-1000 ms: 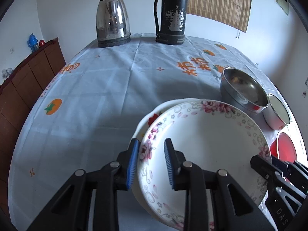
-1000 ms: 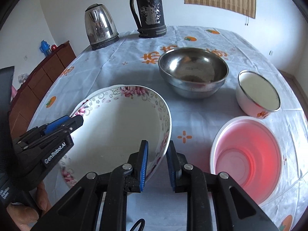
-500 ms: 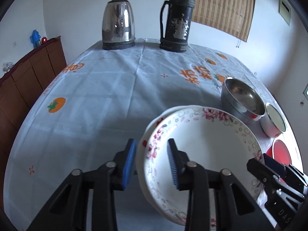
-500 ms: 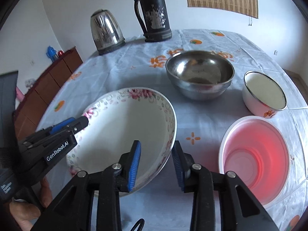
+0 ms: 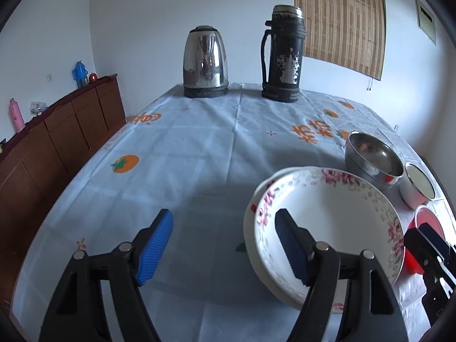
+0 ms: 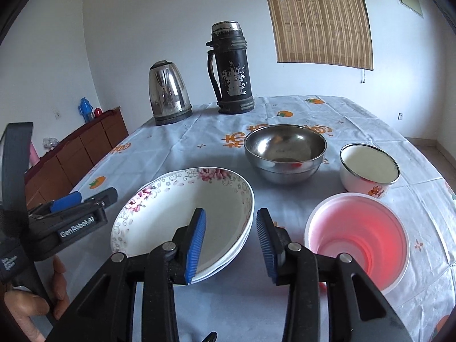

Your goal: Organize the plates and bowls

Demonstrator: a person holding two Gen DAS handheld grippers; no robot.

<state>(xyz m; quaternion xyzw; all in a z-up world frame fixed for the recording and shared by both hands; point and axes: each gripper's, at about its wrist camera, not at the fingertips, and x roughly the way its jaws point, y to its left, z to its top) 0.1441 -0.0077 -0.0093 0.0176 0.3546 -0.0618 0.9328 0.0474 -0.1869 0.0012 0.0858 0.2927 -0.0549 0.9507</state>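
Left wrist view: floral plates [image 5: 327, 222] sit stacked, one nested in another, near the tabletop's right edge, toward the near side. Left gripper [image 5: 225, 245] has its fingers wide apart, holding nothing; the right-hand pad [image 5: 287, 245] hangs over the top plate's left rim, can't tell if it touches, and the other pad is over bare cloth. Steel bowl [image 5: 373, 156], white bowl [image 5: 419, 185] and red bowl [image 5: 427, 222] line the right edge beyond the plates. Kettle [image 5: 205, 62] and flask [image 5: 282, 57] stand at the far edge.

Right wrist view: same plate stack [image 6: 182, 216] lies at the near middle of the tabletop; at least two rims show. Right gripper [image 6: 230, 242] is open w/ a moderate gap, empty; its left pad [image 6: 195, 245] is above the top plate's inside, right pad just outside the rim, so the rim is between them but unclamped. Steel bowl [image 6: 285, 154] is behind the stack, white bowl [image 6: 369, 168] to its right, red bowl [image 6: 356, 239] nearest on the right.

Handling, as a guess: plates look like glazed ceramic, so stiff, fairly heavy, slick, chip-prone. Best hold is the rim, both sides, pads squarely on. Red bowl looks like light plastic; steel one is tough but slippery.
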